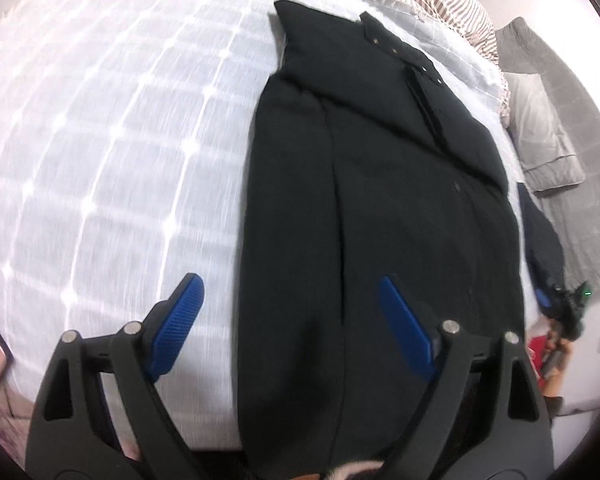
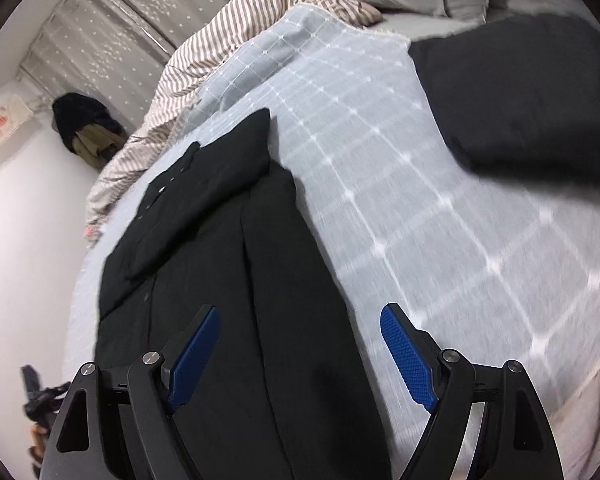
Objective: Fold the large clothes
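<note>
A long black coat [image 1: 380, 200] lies lengthwise on the bed, its sides folded in and its collar and snaps at the far end. My left gripper [image 1: 290, 284] is open and empty, held above the coat's near left edge. My right gripper [image 2: 300, 316] is open and empty above the same coat [image 2: 228, 248], near its lower right edge. The other gripper [image 1: 568, 304] shows at the far right of the left wrist view.
The bed has a pale blue checked sheet [image 1: 100, 140]. A striped duvet [image 2: 204, 64] is bunched at the head. A second dark garment [image 2: 520, 100] lies at the right. Grey pillows [image 1: 548, 136] lie beyond. Dark clothes [image 2: 84, 128] hang by the curtain.
</note>
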Tool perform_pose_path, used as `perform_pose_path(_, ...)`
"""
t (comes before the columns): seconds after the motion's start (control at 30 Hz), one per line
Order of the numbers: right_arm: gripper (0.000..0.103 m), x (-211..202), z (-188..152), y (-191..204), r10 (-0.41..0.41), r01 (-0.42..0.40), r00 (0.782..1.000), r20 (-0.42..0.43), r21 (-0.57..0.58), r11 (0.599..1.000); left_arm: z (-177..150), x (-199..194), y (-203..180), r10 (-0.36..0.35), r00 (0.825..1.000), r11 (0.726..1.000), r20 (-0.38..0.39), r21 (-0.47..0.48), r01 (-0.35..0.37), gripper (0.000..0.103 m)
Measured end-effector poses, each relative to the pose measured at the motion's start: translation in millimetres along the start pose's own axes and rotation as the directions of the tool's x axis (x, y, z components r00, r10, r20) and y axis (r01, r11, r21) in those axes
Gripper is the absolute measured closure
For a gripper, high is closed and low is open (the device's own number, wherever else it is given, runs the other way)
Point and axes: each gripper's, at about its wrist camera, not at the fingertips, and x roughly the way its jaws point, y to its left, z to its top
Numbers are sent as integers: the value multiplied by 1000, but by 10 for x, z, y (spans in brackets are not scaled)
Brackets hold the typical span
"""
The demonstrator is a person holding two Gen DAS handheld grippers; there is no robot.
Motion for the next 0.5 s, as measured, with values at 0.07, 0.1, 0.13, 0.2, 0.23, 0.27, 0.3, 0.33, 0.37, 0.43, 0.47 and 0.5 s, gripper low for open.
perform_pose_path(0.07,19,-21,-141,-152,38,-37,999,-20,27,999,-140,29,75,-25,999,1000,-26,4,25,14)
perform_pose_path(0.1,19,-14,-225,-239,52,-51,998,-36,43,998,-197,69,98,-33,999,999,-43,6,33,14)
perform_pose_path(0.13,19,-4,-268,-289,61,-58,997,-47,56,997,-261,167,125,-40,995,999,-86,5,41,14)
perform_pose_path(0.2,19,53,-400,-428,120,-111,990,-75,120,987,-356,353,178,-53,985,999,-162,-13,51,17)
perform_pose_path(0.23,19,98,-466,-492,166,-151,982,-84,161,975,-392,403,192,-62,981,998,-183,-21,59,20)
perform_pose_path(0.27,19,138,-520,-533,200,-181,975,-92,185,966,-435,452,186,-70,979,998,-193,-16,68,20)
perform_pose_path(0.3,19,182,-592,-569,235,-213,968,-91,205,955,-459,447,156,-63,982,998,-181,9,65,19)
perform_pose_path(0.33,20,186,-641,-578,262,-242,962,-76,208,948,-482,441,115,-71,981,996,-183,31,78,20)
perform_pose_path(0.37,20,179,-669,-574,281,-261,957,-69,210,942,-518,453,79,-136,968,989,-211,24,144,20)
perform_pose_path(0.43,28,207,-755,-531,363,-333,926,-102,231,914,-593,504,35,-269,926,962,-265,-23,273,20)
perform_pose_path(0.47,31,220,-772,-501,385,-351,916,-112,237,906,-639,531,-1,-288,915,956,-282,-22,294,20)
perform_pose_path(0.5,35,235,-800,-458,418,-380,899,-130,244,892,-675,542,-31,-281,917,956,-284,-6,292,20)
